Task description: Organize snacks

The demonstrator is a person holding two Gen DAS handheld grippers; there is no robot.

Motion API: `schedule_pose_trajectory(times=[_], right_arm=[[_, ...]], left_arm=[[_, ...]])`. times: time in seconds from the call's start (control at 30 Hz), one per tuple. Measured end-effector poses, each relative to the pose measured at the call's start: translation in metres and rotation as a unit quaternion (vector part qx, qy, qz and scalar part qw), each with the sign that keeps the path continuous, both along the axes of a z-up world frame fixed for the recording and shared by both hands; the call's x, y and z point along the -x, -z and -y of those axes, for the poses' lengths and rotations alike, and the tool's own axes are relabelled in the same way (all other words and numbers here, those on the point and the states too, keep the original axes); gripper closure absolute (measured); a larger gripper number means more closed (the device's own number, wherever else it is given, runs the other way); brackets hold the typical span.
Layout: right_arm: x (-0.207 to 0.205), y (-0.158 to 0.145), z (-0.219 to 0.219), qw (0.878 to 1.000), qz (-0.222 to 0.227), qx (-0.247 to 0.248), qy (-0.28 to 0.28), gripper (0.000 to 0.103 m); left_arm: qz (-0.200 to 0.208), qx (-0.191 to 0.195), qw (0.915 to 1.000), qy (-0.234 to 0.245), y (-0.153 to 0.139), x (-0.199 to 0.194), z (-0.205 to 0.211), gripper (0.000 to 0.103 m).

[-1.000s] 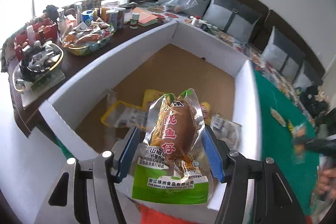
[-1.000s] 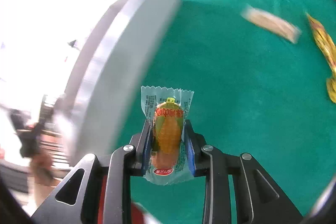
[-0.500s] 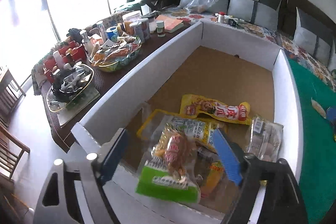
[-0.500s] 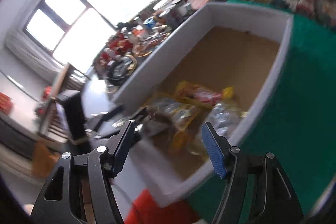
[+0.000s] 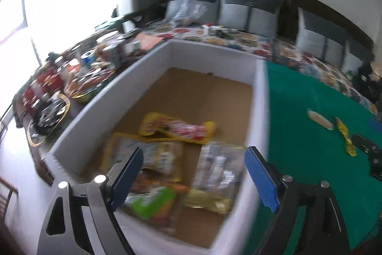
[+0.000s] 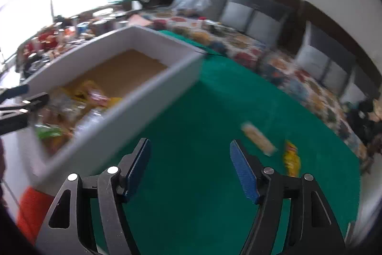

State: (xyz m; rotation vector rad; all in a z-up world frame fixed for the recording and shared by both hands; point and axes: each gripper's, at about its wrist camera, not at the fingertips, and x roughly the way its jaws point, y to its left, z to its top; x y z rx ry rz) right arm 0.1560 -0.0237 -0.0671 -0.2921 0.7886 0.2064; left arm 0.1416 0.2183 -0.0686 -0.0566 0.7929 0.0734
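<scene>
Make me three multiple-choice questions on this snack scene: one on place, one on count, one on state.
1. Where does the green-edged packet lie?
A. in the white box
B. on the green cloth
C. on the sofa

2. How many snacks lie on the green cloth?
A. none
B. two
C. five

3. How is the right gripper?
A. shut on a packet
B. open, empty
C. shut, empty

Answers:
1 A, among other packets on the cardboard floor.
2 B, the pale bar and yellow packet.
3 B, only cloth between its pads.
</scene>
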Motion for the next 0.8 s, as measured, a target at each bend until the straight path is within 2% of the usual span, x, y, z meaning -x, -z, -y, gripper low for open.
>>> schedule_pose_trajectory(times=[0.13, 0.27, 0.53, 0.8], right_arm=[[0.004, 0.008, 0.043, 0.999, 0.003, 0.015, 0.046, 0.028], [0.008, 0.02, 0.091, 0.996, -0.005, 0.017, 0.085, 0.028], [0.01, 0.05, 0.171, 0.987, -0.026, 0.019, 0.156, 0.028], [0.004, 0.098, 0.223, 0.977, -0.06, 0.025, 0.201, 0.026]], left_arm=[[-0.002, -0.003, 0.9983, 0.058, -0.003, -0.006, 0.061, 0.013], [-0.024, 0.005, 0.9934, 0.112, 0.009, -0.016, 0.122, 0.013], [-0.084, -0.005, 0.9787, 0.187, 0.067, -0.036, 0.228, 0.013], [-0.13, -0.015, 0.9662, 0.222, 0.127, -0.058, 0.286, 0.013]])
